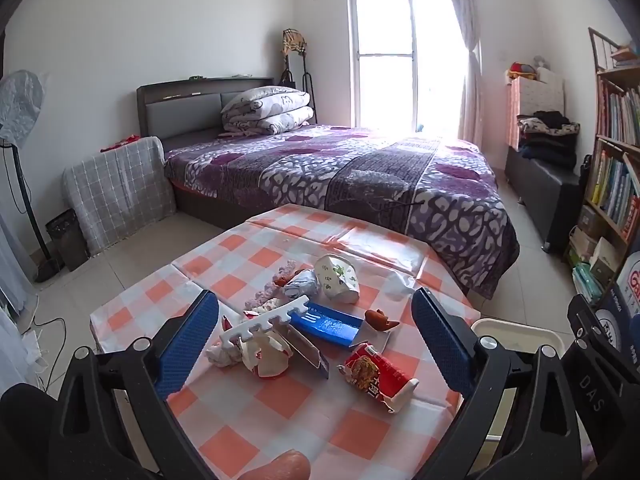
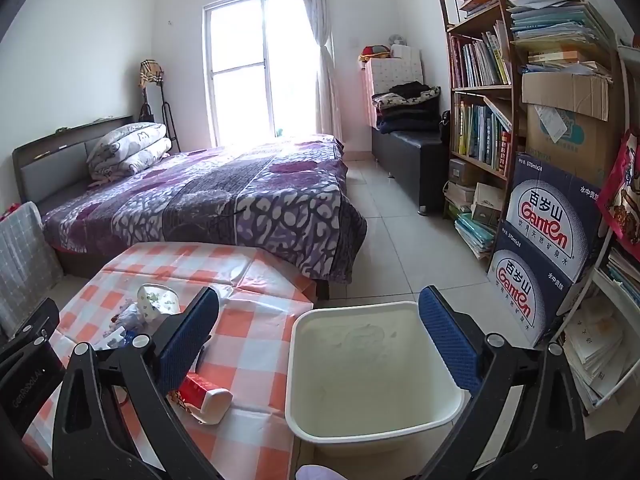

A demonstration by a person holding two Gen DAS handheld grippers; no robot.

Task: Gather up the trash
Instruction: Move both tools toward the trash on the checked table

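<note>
Both claws hang wide apart with nothing between their fingers. The left claw (image 1: 316,344) hovers over the trash on the checked counter (image 1: 256,404): a red wrapper (image 1: 374,372) near right, a blue packet (image 1: 326,323) and a white comb (image 1: 266,322) in the middle, a paper cup (image 1: 338,278) on its side farther off, crumpled paper (image 1: 264,354) near left. The right claw (image 2: 320,344) hovers over a white bin (image 2: 368,372) standing just right of the counter, on the floor side. A bed (image 1: 340,172) lies beyond.
</note>
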